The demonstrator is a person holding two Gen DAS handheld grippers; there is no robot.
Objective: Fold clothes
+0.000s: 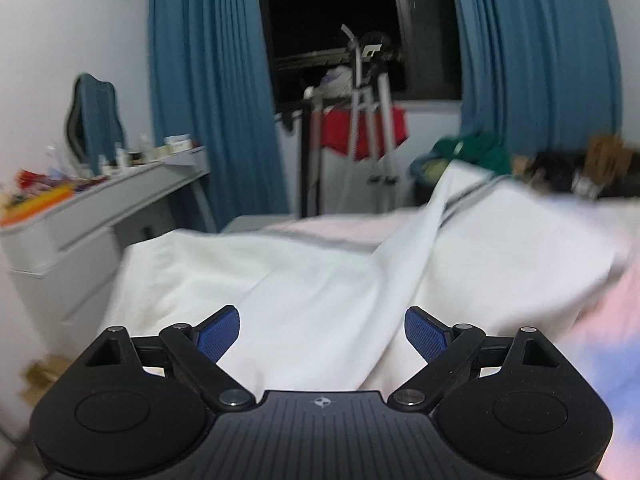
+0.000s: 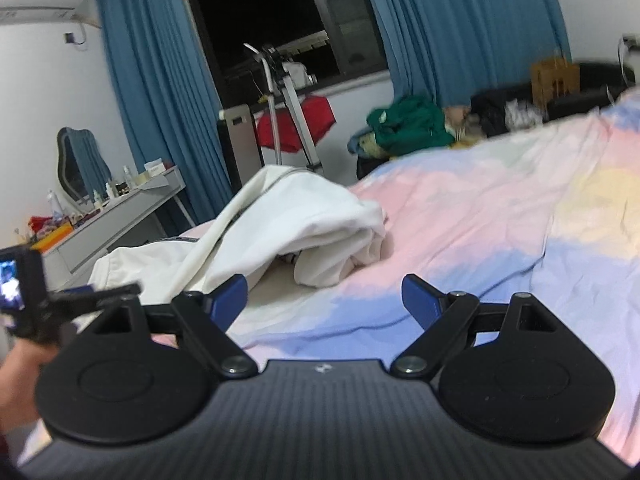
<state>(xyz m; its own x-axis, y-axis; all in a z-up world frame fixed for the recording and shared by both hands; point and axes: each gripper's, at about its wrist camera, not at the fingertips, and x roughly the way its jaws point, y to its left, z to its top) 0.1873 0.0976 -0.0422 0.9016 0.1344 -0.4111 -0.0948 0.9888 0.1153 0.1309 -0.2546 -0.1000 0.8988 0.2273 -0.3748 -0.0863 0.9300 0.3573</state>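
A white garment [image 1: 304, 280] with a dark stripe lies rumpled on the bed, partly heaped and folded over itself. In the right wrist view it [image 2: 304, 216] sits on the bed's left part. My left gripper [image 1: 322, 332] is open, its blue pads [image 1: 218, 332] spread wide just above the white cloth, holding nothing. My right gripper [image 2: 324, 300] is open and empty over the pastel bedspread [image 2: 480, 216], just right of the garment. The left gripper also shows at the left edge of the right wrist view [image 2: 80, 296], held in a hand.
A grey desk [image 1: 100, 204] with bottles and clutter stands left of the bed. Blue curtains [image 1: 208, 80] frame a dark window. A tripod [image 1: 368, 120] and a red item stand beyond the bed. A green clothes pile [image 2: 408, 124] lies at the far side.
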